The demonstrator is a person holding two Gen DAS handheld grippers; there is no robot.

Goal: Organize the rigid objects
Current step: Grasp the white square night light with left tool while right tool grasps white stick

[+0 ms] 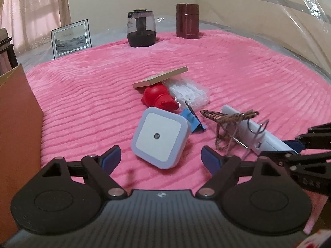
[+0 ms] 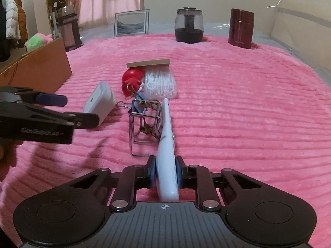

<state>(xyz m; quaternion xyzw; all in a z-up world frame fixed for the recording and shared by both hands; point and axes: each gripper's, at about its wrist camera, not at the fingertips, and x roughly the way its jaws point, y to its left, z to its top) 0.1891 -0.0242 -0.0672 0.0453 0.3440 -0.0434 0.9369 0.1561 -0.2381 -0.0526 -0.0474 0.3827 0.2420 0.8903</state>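
**A:** Is there any writing that can be read?

**B:** Very little. In the left wrist view, the black side of the right gripper [image 1: 285, 149] carries raised letters. The part in frame reads "D A S", and the rest is cut off at the edge.

**A:** And in the right wrist view?

**B:** The left gripper [image 2: 72, 109] bears one raised word along its black side. It seems to begin with "G", but the blur makes the rest unreadable.

**A:** Anything on the containers at the back?

**B:** The maroon flask [image 2: 241, 29] has a line of small pale print near its base, too small to read. The dark jar [image 1: 141, 29] shows faint print on its clear upper part, also illegible.
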